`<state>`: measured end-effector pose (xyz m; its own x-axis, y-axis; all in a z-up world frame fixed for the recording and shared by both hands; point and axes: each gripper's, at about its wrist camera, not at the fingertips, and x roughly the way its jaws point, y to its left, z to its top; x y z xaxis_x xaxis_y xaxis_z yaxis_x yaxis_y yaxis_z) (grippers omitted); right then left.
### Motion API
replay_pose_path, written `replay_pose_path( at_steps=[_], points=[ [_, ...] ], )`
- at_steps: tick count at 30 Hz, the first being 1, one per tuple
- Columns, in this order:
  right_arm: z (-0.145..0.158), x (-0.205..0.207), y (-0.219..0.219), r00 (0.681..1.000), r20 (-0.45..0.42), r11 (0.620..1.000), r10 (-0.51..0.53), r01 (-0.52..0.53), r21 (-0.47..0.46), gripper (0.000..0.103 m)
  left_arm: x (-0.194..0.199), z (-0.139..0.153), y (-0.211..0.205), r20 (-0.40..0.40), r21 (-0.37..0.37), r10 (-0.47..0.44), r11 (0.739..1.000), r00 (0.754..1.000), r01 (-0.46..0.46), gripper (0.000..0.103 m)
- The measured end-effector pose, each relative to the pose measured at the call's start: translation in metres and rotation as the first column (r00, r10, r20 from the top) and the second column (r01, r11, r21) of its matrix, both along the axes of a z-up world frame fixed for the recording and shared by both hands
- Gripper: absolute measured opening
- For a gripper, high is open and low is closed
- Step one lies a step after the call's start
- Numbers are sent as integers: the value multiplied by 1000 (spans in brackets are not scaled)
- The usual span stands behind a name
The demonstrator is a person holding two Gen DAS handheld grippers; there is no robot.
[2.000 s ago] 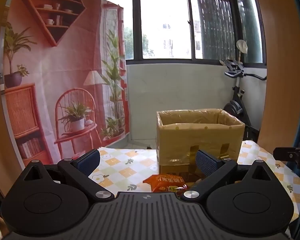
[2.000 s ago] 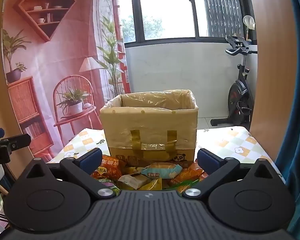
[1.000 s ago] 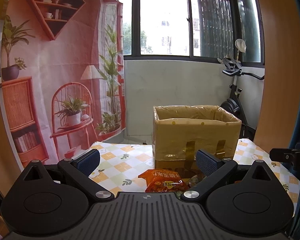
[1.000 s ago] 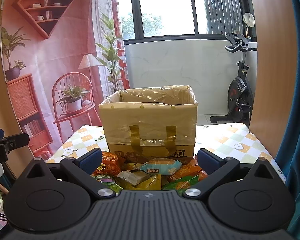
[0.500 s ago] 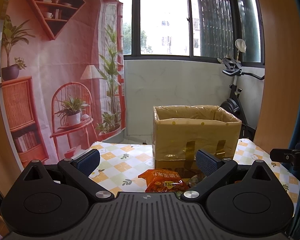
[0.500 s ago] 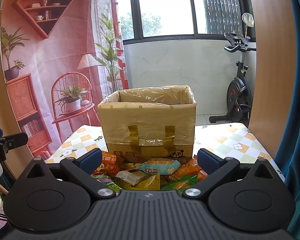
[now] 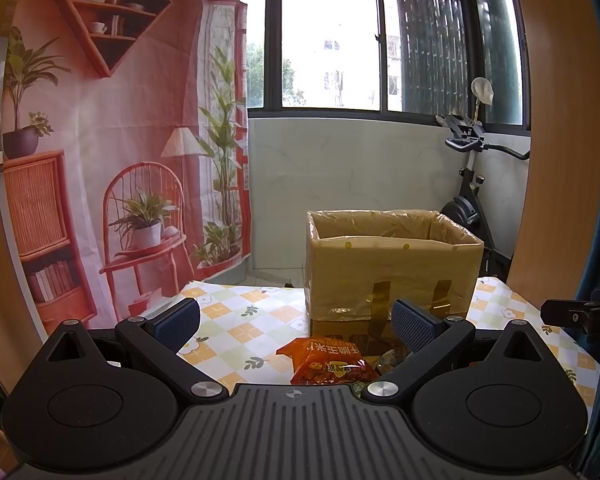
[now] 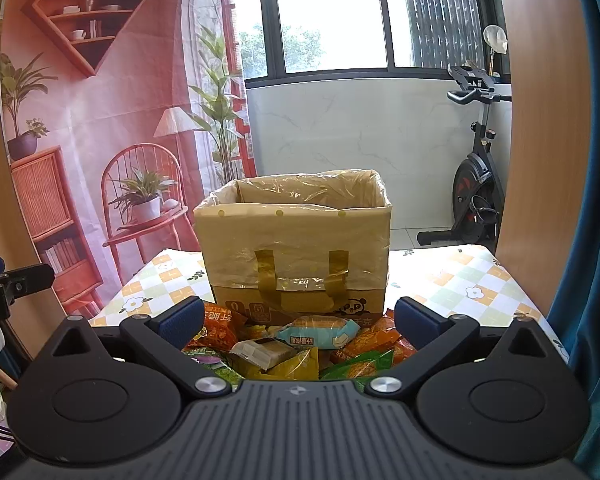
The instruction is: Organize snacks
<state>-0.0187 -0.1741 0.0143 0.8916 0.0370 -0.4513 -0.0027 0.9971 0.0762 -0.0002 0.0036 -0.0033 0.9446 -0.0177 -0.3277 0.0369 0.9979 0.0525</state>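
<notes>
One cardboard box (image 8: 296, 240); one snack pile (image 8: 296, 344), roughly eight packets; one exercise bike (image 8: 474, 184).

Your snack pile (image 8: 300, 346) partly hidden behind the right gripper's body, your orange packet (image 7: 328, 366) cut off below by the left gripper's body, cardboard box (image 8: 296, 248) interior out of your sight, packet print too small to read

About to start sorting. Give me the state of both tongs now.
Left tongs: open, holding nothing.
Right tongs: open, holding nothing.
</notes>
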Motion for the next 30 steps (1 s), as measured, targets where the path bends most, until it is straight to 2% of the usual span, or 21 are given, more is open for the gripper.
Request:
replay_pose_path(
  at_steps=[30],
  points=[
    [-3,0,-2,1000,-8,1000,-1,1,-4,103,1,-3,0,-22,-7,-3,1000,1000,3,103]
  ],
)
